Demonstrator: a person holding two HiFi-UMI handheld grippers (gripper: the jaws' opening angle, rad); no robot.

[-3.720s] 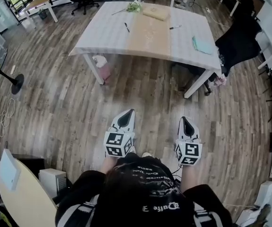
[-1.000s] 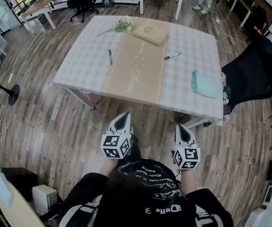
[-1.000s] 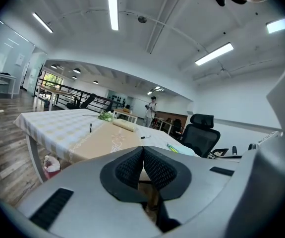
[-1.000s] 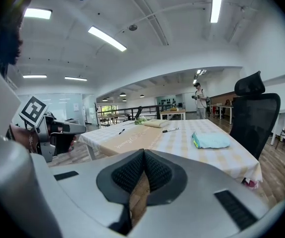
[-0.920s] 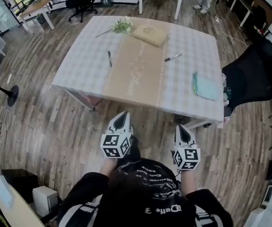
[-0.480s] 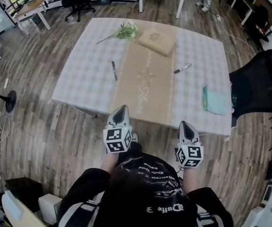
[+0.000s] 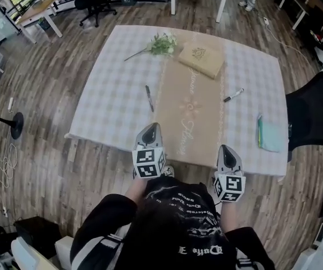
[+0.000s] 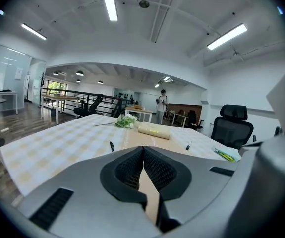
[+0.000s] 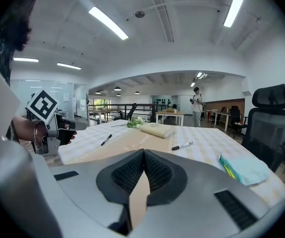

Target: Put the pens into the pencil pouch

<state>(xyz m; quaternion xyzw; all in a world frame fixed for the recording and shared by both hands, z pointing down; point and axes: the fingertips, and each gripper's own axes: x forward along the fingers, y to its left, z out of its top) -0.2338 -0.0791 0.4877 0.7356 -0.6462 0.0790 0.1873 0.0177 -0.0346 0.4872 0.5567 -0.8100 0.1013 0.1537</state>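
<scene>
From where I stand, the person is at the near edge of the surface (image 7: 108, 103), which is covered in a pale checked cloth with a tan runner (image 7: 189, 120) down its middle. The left gripper (image 7: 151, 129) and the right gripper (image 7: 227, 149) are both held over that near edge. Each has its fingers pressed together with nothing between them. A black pen (image 7: 149, 98) lies on the cloth just left of the runner. A white marker with a dark cap (image 7: 233, 95) lies just right of it. The beige pouch (image 7: 201, 59) sits at the far end of the runner, beside a green sprig (image 7: 161, 44) and well apart from both pens. A teal flat item (image 7: 269, 134) rests near the right edge, by a black office chair (image 7: 318, 114).
</scene>
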